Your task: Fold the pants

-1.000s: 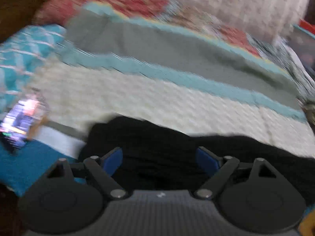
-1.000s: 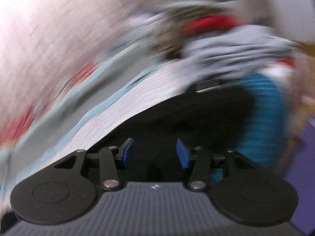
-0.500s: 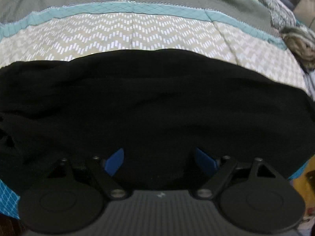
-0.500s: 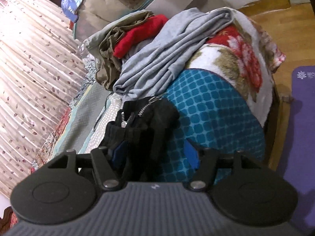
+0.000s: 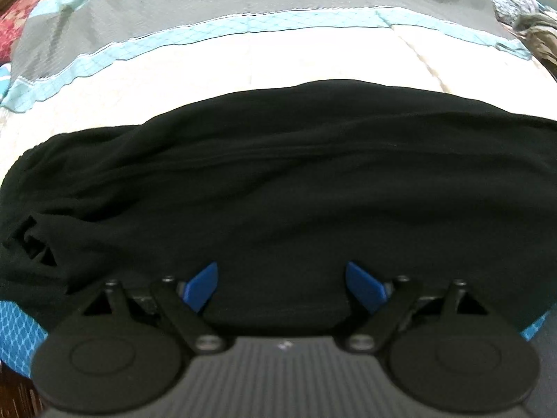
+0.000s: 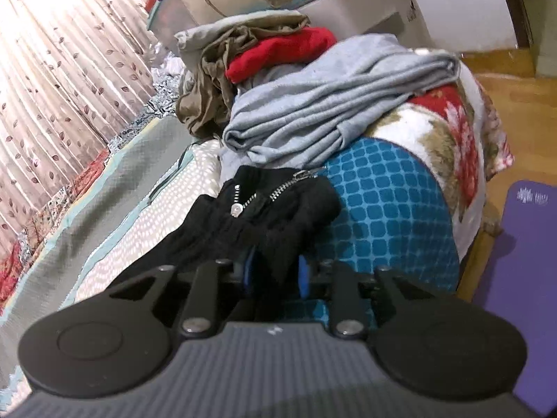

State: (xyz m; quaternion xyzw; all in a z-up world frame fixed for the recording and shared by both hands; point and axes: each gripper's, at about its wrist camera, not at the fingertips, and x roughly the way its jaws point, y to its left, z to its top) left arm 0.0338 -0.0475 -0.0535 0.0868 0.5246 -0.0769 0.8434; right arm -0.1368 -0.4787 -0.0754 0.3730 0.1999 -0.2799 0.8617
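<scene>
A: Compared with a second ago, what is changing on your left?

B: Your left gripper [image 5: 280,284] has come down over the black pants [image 5: 278,181]. Before, the quilt [image 5: 243,59] was filling most of its view; now the dark cloth is filling it, spread across the cream part of the bed. The blur is gone too.

A: And how are its jaws standing?

B: They are standing wide apart, about as before, with the blue fingertips [image 5: 200,285] hovering just over the cloth and gripping nothing.

A: Now the right side?

B: Your right gripper [image 6: 275,275] was blurred and spread apart a second ago. Now its jaws are closing, and a fold of the pants' waist end [image 6: 278,209], the part with the zipper [image 6: 278,188], is sitting between the blue pads, which are pressing on it.

A: Where is that end lying?

B: It is bunching at the bed's edge against the blue checked cover [image 6: 383,209], just in front of the pile of grey clothes [image 6: 330,111].
</scene>
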